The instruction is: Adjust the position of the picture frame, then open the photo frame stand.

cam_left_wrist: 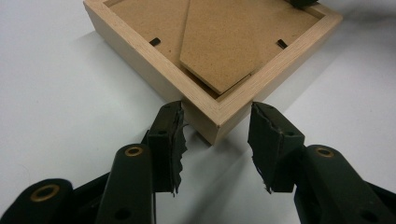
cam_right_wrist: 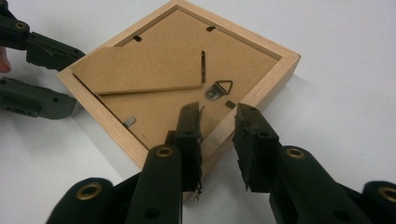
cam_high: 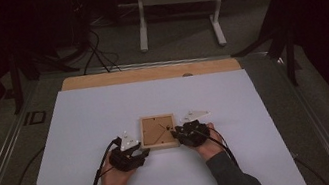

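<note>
So the wooden picture frame [cam_high: 158, 131] lies face down mid-table on the white sheet [cam_high: 83, 136]. Left gripper [cam_left_wrist: 215, 140] is open, jaws either side of one frame corner. Right gripper [cam_right_wrist: 218, 140] straddles the frame's edge, one jaw inside, can't tell if it's pinching

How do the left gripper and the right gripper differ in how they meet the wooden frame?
The left gripper straddles a corner of the wooden frame from outside, its jaws either side of the corner; the right gripper straddles the frame's rail, one jaw over the backing board, the other outside. The left gripper sits at the frame's near-left corner, the right gripper at its right side. Both lie low on the white sheet.
</note>
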Available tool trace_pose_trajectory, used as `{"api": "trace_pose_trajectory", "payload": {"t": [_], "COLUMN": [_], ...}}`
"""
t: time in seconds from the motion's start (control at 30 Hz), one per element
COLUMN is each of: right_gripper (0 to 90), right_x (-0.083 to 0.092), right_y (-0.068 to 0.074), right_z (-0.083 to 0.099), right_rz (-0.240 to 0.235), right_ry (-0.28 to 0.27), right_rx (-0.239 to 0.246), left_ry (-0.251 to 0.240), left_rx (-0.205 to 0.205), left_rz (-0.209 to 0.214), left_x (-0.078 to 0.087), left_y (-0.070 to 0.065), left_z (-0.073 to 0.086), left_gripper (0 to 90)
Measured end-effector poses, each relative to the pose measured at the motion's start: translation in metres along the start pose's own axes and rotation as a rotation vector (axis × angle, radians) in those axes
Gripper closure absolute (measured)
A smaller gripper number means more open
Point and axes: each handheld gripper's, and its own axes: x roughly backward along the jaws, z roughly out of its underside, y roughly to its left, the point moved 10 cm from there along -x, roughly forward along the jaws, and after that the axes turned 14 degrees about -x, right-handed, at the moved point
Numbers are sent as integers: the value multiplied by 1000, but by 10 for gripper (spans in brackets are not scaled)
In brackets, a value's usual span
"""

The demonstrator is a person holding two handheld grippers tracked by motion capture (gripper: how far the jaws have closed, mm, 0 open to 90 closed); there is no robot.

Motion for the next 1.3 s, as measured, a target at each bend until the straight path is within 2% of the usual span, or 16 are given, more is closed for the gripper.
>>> {"api": "trace_pose_trajectory", "payload": {"t": [0.4,0.57,0.7,0.83,0.9,1.1,1.17,1.3], "right_gripper": [710,704,684,724,725,710,725,831], "right_x": [0,2,7,14,15,15,15,13], "right_y": [0,1,3,8,10,12,13,16], "right_z": [0,0,-4,-5,-3,2,3,5], "right_rz": [3,0,8,7,15,30,27,14], "right_ry": [-5,-13,-47,-58,-52,-46,-42,-39], "right_rx": [20,37,49,75,98,120,123,139], "left_ry": [18,5,-24,-59,-70,-84,-71,-60], "left_rx": [-1,7,16,47,45,55,54,40], "left_rz": [2,4,-17,-11,-13,-3,-9,-19], "left_x": [-3,1,9,17,21,25,23,19], "left_y": [-2,-5,-4,-1,0,2,3,3], "left_z": [3,1,-3,-7,-9,-16,-17,-22], "left_gripper": [542,491,459,458,462,506,517,514]}}
